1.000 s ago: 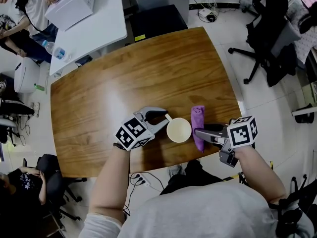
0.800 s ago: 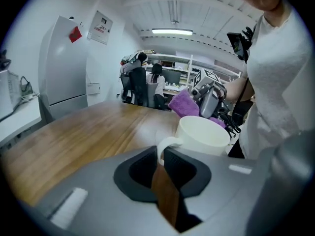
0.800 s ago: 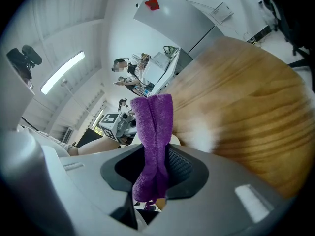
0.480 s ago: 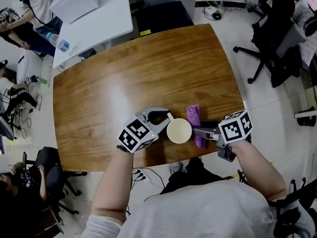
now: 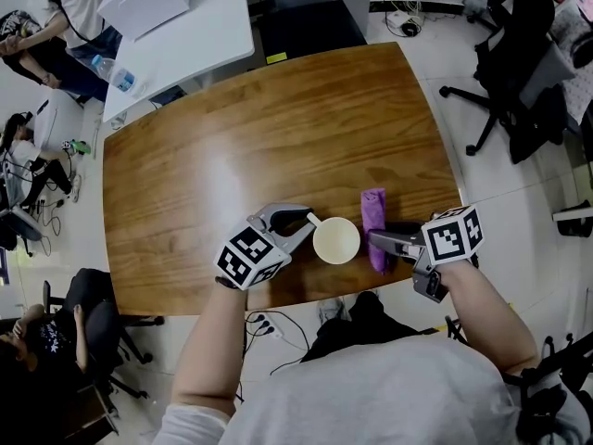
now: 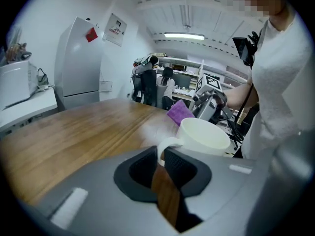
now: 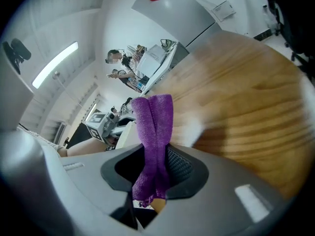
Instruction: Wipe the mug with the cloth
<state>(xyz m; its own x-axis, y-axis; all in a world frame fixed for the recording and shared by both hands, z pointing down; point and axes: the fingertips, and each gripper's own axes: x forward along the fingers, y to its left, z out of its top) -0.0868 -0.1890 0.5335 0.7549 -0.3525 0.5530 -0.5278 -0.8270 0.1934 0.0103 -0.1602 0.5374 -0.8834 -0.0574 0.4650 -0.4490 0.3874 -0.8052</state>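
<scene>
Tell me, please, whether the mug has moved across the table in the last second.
No; the mug keeps its spot near the front edge of the table.

Left gripper view: a ceiling strip glows high beyond the jaws. Glare whitens the tabletop ahead; edges perhaps blur.

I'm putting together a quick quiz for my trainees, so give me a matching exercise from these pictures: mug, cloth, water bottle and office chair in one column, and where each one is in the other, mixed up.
Column one:
1. mug
2. cloth
3. water bottle
4. office chair

Column two:
A. at the white table's edge
B. pinched in the right gripper
C. on the floor, beyond the wooden table's right edge
D. handle between the left gripper's jaws

Pairs: 1-D, 2-B, 3-A, 4-C.

The left gripper's jaws are opening right now, with the handle between them.
</scene>
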